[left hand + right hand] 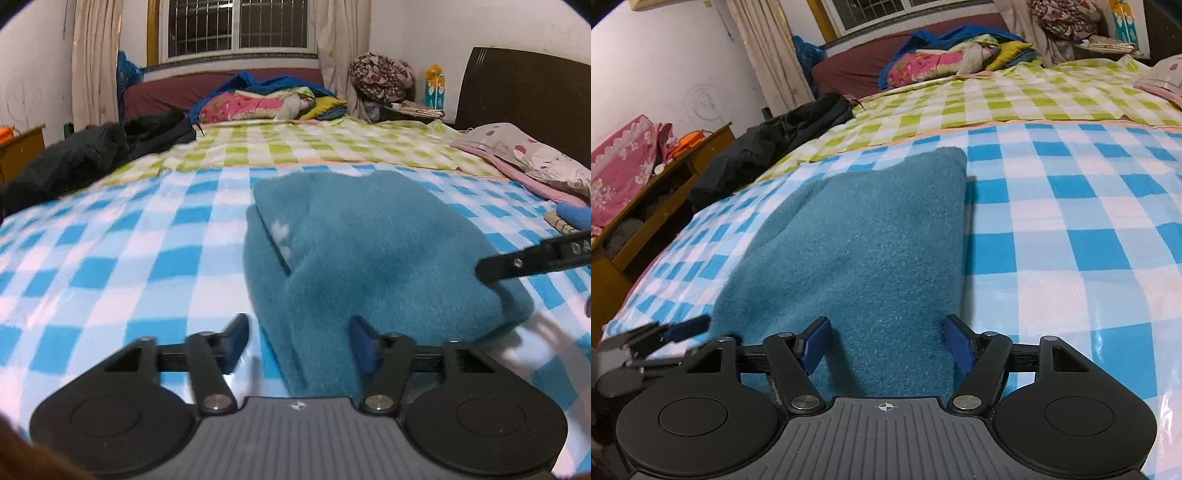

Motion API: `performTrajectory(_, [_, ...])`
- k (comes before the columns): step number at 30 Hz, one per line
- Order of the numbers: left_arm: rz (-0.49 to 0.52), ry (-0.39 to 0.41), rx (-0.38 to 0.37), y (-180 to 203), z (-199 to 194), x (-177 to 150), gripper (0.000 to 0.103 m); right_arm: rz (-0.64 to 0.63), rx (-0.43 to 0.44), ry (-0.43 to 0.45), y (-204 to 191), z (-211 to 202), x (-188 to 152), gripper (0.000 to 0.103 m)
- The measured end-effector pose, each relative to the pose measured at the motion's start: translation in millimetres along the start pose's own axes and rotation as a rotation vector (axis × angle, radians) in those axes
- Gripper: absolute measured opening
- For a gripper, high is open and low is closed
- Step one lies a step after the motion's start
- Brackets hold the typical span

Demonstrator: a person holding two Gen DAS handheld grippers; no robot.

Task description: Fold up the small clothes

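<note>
Straddling the near hem of the teal fleece garment (857, 243), which is running lengthwise away from me across the bed (1071, 229), my right hand-held gripper (884, 341) is sitting nearer than the left hand-held gripper (299, 339) (both with jaws apart, clamping nothing).

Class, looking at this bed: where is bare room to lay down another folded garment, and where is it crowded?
Free: blue checked sheet right of the teal fleece garment, and left of it up to the black jacket. Crowded: far edge, with the heap of bright bedding.
</note>
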State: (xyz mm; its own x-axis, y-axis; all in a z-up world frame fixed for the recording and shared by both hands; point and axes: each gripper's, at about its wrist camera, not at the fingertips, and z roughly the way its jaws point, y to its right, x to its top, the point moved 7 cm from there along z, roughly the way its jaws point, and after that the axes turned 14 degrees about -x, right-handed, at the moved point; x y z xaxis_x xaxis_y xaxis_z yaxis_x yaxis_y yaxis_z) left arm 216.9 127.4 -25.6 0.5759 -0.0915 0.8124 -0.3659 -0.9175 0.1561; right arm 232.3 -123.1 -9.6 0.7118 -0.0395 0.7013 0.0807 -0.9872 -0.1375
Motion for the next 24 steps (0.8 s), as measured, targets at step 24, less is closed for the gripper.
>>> performTrajectory(24, [-0.006,-0.003,0.062,9,1,16,0.059,-0.011,-0.050,0.020,3,2,-1,0.074])
